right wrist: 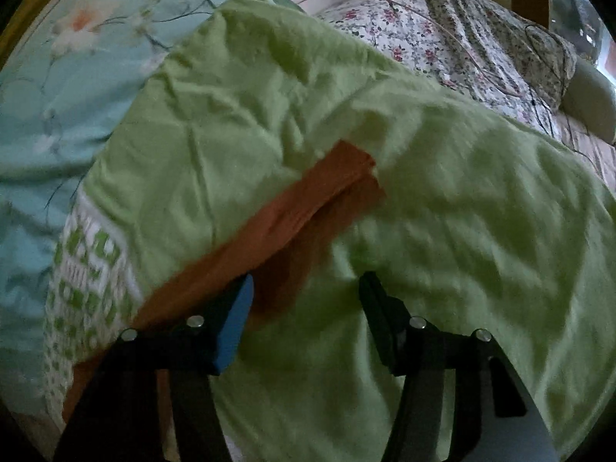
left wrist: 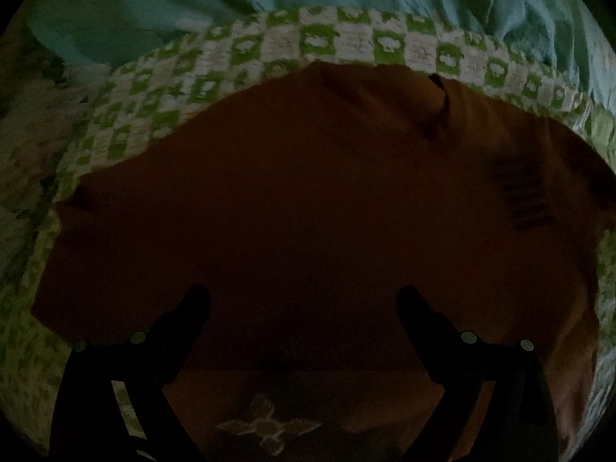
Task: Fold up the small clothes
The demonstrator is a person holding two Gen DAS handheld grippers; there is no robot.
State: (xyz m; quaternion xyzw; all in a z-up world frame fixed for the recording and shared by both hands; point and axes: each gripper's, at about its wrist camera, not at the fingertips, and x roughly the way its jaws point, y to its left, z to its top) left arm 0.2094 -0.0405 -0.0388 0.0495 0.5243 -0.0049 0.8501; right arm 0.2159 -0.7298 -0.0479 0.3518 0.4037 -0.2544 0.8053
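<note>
A rust-orange garment (left wrist: pixel 308 192) lies spread over a green-and-white checked blanket (left wrist: pixel 346 44) and fills most of the left wrist view. A pale flower print (left wrist: pixel 265 429) shows at its near edge. My left gripper (left wrist: pixel 304 300) is open right above the garment, holding nothing. In the right wrist view a narrow part of the same orange garment (right wrist: pixel 308 204) lies on a light green blanket (right wrist: pixel 462 211). My right gripper (right wrist: pixel 306 288) is open, its blue-padded left finger (right wrist: pixel 235 327) over the orange cloth's edge, empty.
Teal bedding (left wrist: pixel 192 0) lies beyond the checked blanket. The right wrist view shows a teal floral sheet (right wrist: pixel 57 77) at left and a small-flowered quilt (right wrist: pixel 462 30) with a thin cable at the back right.
</note>
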